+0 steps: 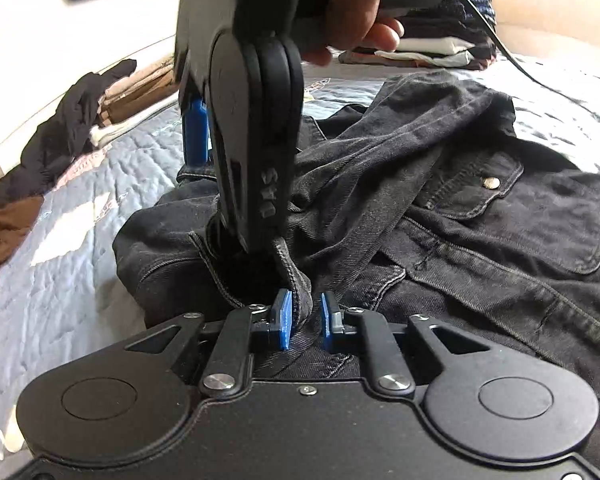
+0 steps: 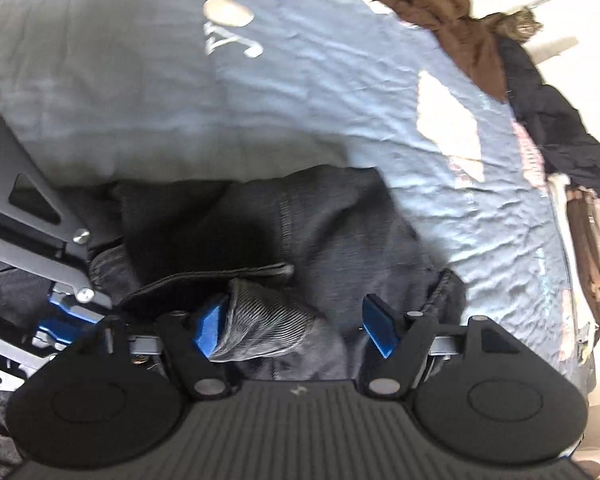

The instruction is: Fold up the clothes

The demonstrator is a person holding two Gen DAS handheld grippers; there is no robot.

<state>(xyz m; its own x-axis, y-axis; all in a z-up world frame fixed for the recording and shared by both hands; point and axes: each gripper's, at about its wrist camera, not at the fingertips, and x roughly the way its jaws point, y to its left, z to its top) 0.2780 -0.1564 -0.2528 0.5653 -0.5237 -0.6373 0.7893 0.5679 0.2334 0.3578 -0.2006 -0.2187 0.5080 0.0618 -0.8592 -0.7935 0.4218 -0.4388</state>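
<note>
A: Left wrist view: left claw [image 1: 304,320] nearly closed, pinching the black denim jacket [image 1: 440,208] lying mid-frame on the bed [image 1: 80,240].
B: Right claw [image 2: 296,328] gapes wide over its cuff; close before lifting

"DAS" embossed on right gripper [image 1: 260,216] housing; bedspread [image 2: 260,92] lettering unreadable.
</note>
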